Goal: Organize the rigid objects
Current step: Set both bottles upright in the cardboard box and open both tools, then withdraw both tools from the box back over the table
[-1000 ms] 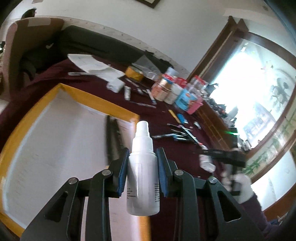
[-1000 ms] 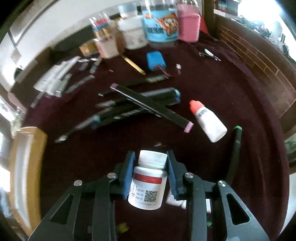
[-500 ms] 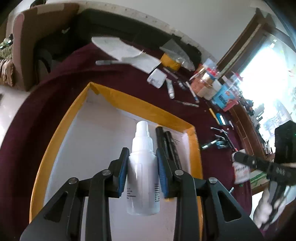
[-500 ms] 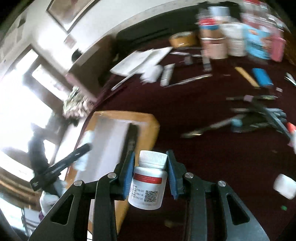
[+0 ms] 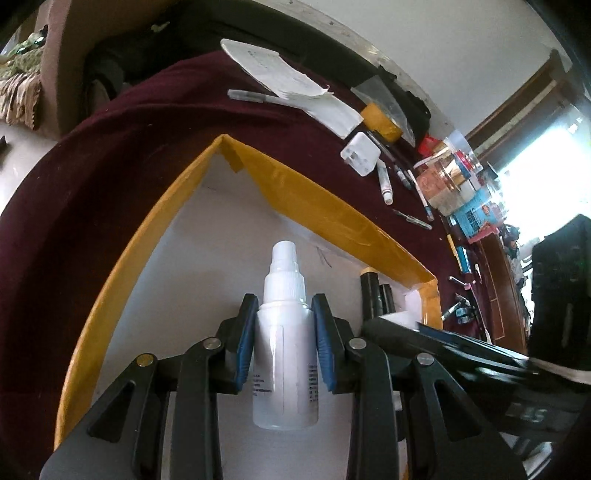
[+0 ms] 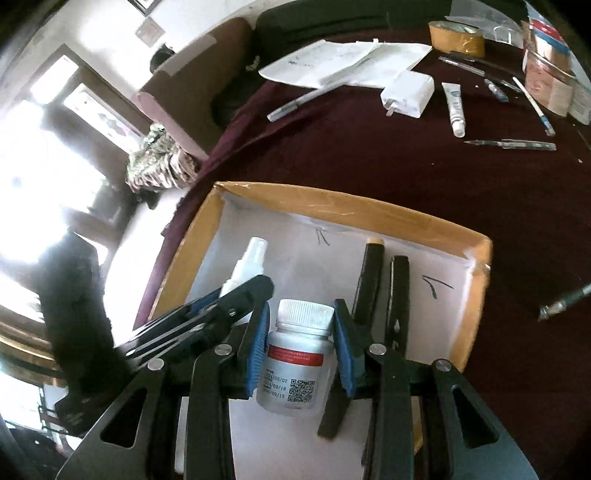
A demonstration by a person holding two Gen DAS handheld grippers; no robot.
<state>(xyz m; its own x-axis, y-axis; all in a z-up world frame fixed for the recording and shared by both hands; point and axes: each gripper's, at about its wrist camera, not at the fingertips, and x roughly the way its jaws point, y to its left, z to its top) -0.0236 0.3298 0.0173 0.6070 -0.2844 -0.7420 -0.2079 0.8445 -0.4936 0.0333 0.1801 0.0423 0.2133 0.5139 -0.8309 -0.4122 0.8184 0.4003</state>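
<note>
My left gripper point(image 5: 283, 314) is shut on a white spray bottle point(image 5: 284, 354), held above the white floor of a shallow yellow-rimmed cardboard tray point(image 5: 314, 206). My right gripper point(image 6: 301, 325) is shut on a small white pill bottle point(image 6: 295, 365) with a red label band, also over the tray point(image 6: 476, 295). Two black markers point(image 6: 384, 288) lie side by side inside the tray. In the right wrist view the left gripper point(image 6: 247, 291) and its spray bottle point(image 6: 245, 266) show just left of the pill bottle. In the left wrist view the right gripper's black body point(image 5: 480, 362) crosses in from the right.
The tray sits on a dark red tablecloth point(image 6: 369, 155). Beyond it lie white papers point(image 6: 343, 62), a white charger point(image 6: 406, 94), a small tube point(image 6: 454, 107), pens, a tape roll point(image 6: 456, 35) and jars point(image 5: 443, 184). A sofa stands past the table's edge.
Both grippers have swung from the cluttered part of the table to over the tray, each keeping its bottle. The right gripper travelled farther and now sits beside the left one.
</note>
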